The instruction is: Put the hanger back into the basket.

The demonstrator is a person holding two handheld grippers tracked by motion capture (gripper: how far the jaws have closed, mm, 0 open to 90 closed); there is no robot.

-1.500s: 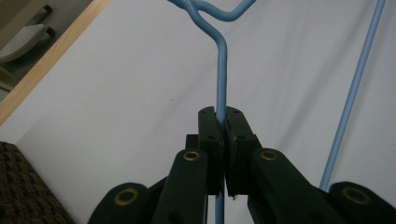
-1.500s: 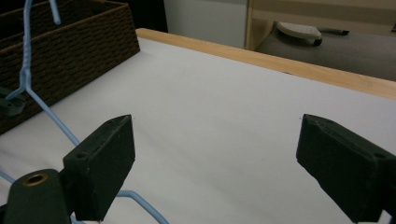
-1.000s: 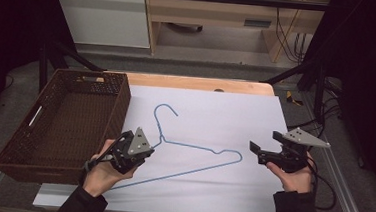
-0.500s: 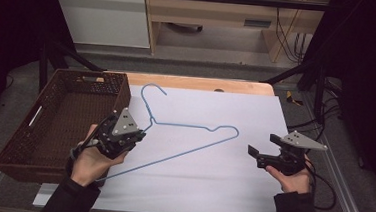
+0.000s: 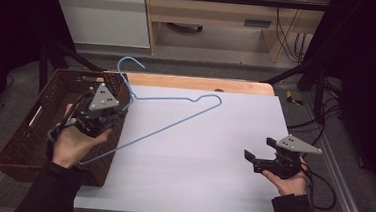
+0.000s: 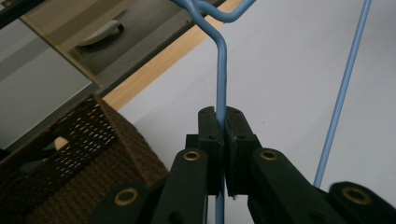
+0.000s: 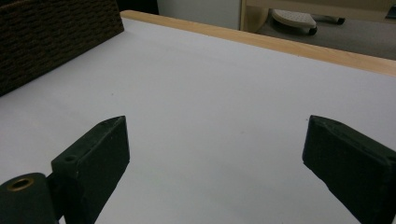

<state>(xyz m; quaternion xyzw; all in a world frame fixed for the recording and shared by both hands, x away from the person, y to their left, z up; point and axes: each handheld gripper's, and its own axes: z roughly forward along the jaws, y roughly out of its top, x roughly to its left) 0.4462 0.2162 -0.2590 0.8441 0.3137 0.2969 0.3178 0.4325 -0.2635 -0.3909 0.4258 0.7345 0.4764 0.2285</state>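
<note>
Left gripper view has the left gripper (image 6: 223, 122) with its two black jaws clamped tight on one strand of the single blue wire hanger (image 6: 221, 70); a second strand of that hanger runs past on the right. From the high view, the left gripper (image 5: 109, 114) holds the hanger (image 5: 174, 125) lifted above the white table sheet (image 5: 206, 177), its hook standing over the far corner of the one brown wicker basket (image 5: 28, 135). The right gripper (image 5: 255, 161) hangs near the sheet's right edge, well apart from the hanger; in the right gripper view (image 7: 215, 154) its jaws stand wide with nothing between them. The basket's contents are too dark to make out, and the left hand (image 5: 73, 143) covers part of its near wall.
</note>
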